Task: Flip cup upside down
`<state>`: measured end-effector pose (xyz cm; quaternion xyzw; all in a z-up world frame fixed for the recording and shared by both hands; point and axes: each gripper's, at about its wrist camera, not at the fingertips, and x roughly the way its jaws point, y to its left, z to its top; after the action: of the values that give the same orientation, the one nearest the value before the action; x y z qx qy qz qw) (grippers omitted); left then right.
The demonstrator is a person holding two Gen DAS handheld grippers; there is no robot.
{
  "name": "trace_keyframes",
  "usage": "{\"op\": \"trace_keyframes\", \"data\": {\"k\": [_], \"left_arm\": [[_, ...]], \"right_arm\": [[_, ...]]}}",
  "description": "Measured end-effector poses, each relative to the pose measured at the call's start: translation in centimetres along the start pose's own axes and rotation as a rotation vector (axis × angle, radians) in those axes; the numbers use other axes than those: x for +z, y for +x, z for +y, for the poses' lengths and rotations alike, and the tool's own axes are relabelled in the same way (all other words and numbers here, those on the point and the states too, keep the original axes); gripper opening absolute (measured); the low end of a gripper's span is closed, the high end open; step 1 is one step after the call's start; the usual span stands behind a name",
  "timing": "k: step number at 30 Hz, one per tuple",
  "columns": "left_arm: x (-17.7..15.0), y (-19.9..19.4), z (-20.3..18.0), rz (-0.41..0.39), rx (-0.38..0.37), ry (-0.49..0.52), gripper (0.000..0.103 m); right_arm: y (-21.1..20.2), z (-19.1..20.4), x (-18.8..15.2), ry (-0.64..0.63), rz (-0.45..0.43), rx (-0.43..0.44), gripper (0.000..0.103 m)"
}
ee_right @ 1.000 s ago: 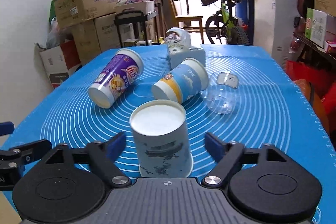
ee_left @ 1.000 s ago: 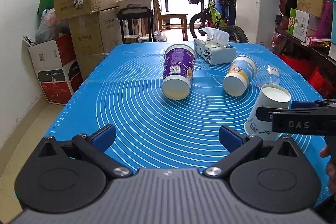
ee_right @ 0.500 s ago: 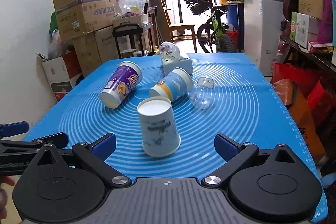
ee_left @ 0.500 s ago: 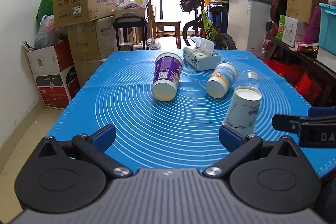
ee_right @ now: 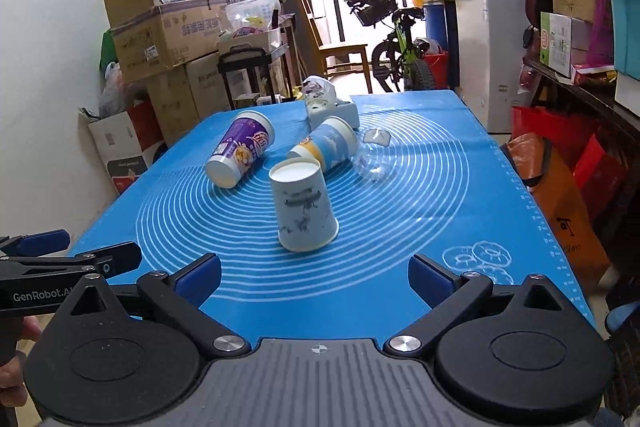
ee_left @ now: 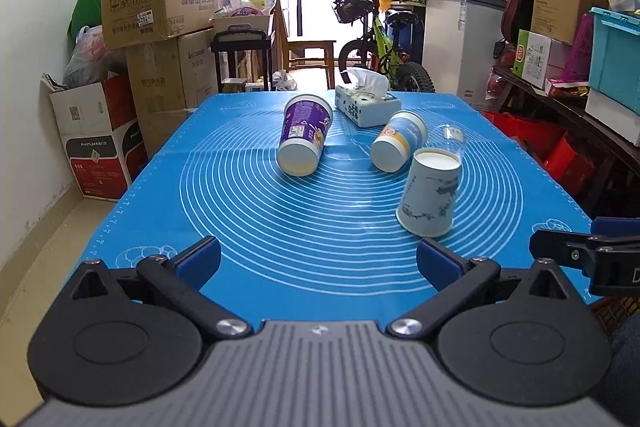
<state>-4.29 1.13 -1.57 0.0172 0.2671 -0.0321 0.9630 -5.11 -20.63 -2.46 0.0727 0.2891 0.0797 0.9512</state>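
The white paper cup (ee_right: 303, 209) stands upside down on the blue mat (ee_right: 420, 195) covering the tabletop, ahead of the right tool (ee_right: 315, 279) and apart from its spread, empty fingers. The left tool (ee_left: 319, 259) is likewise spread wide, holding nothing. A clear plastic cup (ee_right: 370, 157) behind is hard to make out.

White cup (ee_right: 303, 209): mouth faces down on the blue mat (ee_right: 420, 195), interior hidden. Clear plastic cup (ee_left: 452, 141), at 1 o'clock from it in the left view, mostly hidden behind it; outline faint. Right hand-held gripper (ee_left: 580, 251) cut off by the frame edge at 3 o'clock. Print on both lying cups too small to read.
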Motion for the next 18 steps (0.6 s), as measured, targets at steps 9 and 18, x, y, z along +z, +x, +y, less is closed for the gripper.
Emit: {"op": "trace_keyframes", "data": {"k": [9, 18], "left_arm": [[-0.7, -0.9, -0.5, 0.000, -0.011, 0.018, 0.103], [-1.1, -1.3, -0.8, -0.002, -0.013, 0.025, 0.103]], "right_arm": [[-1.3, -0.5, -1.2, 0.002, -0.001, -0.012, 0.099], [-1.9, -0.4, -1.4, -0.006, -0.010, -0.008, 0.099]]}}
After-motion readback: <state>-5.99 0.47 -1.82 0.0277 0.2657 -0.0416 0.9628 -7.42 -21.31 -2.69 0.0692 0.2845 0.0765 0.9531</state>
